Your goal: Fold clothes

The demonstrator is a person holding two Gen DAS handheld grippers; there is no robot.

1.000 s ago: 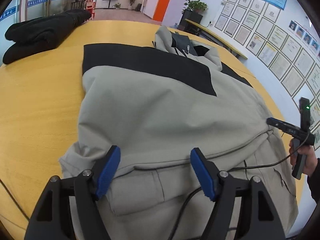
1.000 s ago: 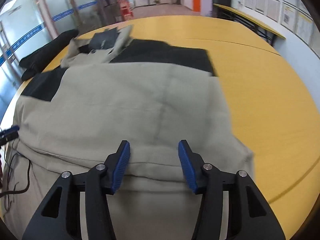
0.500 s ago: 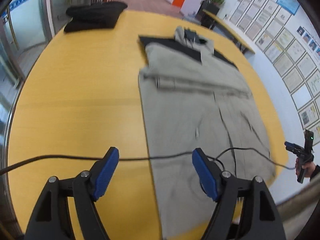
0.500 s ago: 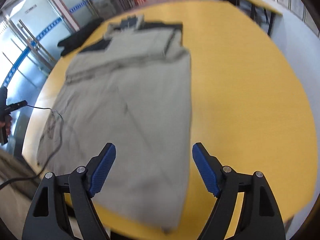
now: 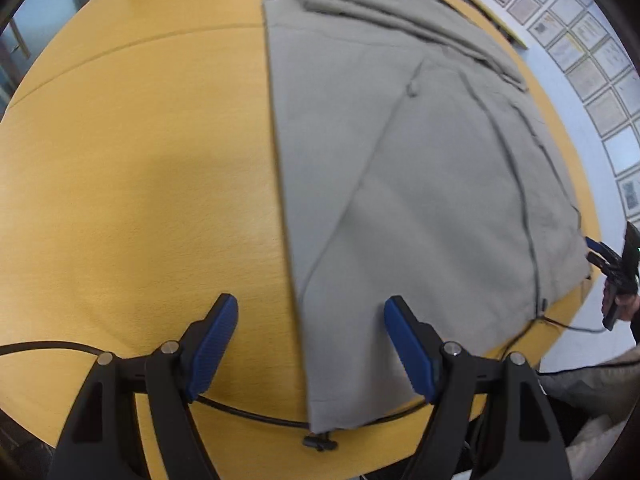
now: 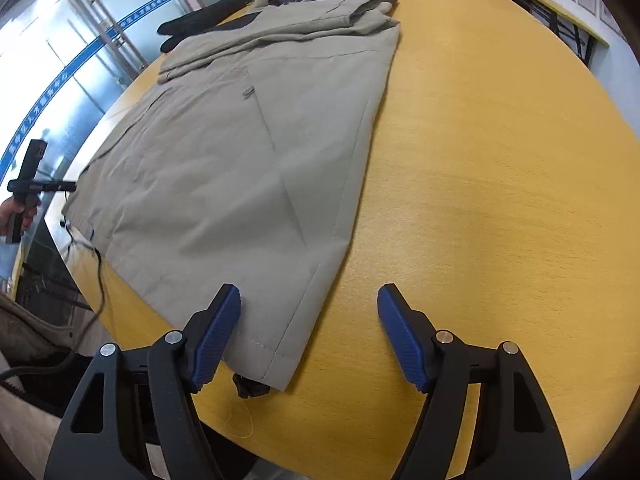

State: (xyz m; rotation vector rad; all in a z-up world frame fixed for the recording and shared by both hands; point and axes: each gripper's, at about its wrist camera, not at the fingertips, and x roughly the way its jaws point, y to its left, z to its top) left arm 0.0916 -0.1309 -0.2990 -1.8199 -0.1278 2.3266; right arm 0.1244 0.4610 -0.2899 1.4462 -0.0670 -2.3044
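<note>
With the jacket (image 5: pixel 420 152) spread flat on the table (image 5: pixel 140 160), the left gripper (image 5: pixel 310 344), jaws opening, and the right gripper (image 6: pixel 308 336), jaws closing, straddle its near hem corners without pinching, so I'd grab both corners evenly before folding.

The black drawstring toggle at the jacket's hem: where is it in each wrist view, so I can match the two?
Left wrist view: the toggle is at bottom centre, just under the grey jacket's near-left hem corner.
Right wrist view: a toggle pokes from under the near-right hem corner, by the left blue pad; whether it is the same one I cannot tell.
Shared landmark: the diagonal crease across the jacket.
</note>
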